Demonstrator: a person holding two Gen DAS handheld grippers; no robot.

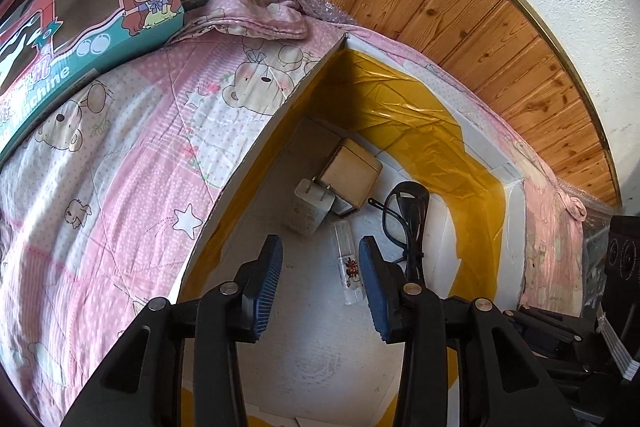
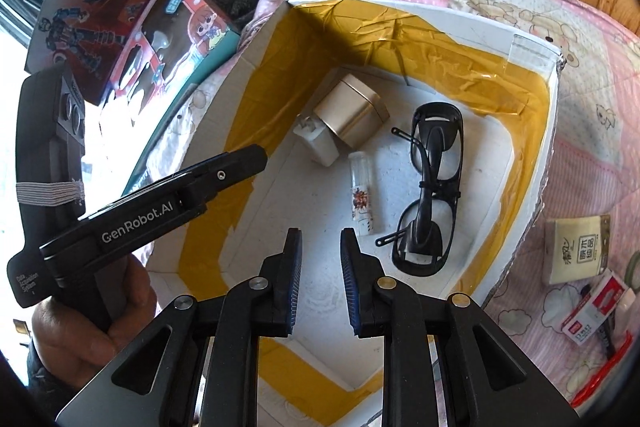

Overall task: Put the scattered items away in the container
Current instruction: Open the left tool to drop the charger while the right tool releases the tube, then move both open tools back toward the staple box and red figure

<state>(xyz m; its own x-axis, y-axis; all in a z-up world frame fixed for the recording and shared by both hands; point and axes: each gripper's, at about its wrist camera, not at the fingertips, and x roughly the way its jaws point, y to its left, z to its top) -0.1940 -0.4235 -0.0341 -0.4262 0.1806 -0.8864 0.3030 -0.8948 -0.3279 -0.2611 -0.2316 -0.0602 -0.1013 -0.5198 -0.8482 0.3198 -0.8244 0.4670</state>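
Left gripper (image 1: 320,259) poised above the white box (image 1: 256,151), tilted down into it, jaws spread wide, nothing held. In the right wrist view, seen reaching over the box's left wall (image 2: 236,83), gripped by a hand (image 2: 100,315) at its handle. Right gripper (image 2: 320,251) likewise over the box, angled down at its floor, jaws partly apart, empty.

Inside the box, on the white floor: gold tin (image 2: 352,109) near the far corner, white charger (image 2: 316,139) touching its left side, small clear bottle (image 2: 362,191) just in front of both, black glasses (image 2: 430,187) to the right, arms folded out. All four clear of the walls. Inner walls lined with yellow tape (image 2: 400,39). Bare floor between both grippers and the bottle; near half of the box unoccupied.

Outside, on the pink blanket (image 2: 580,131) beyond the right wall: tissue pack (image 2: 576,249), red and white box (image 2: 596,311), a further item partly hidden. Toy boxes (image 2: 160,47) lying left of the box. Wood panelling (image 1: 460,11) behind.
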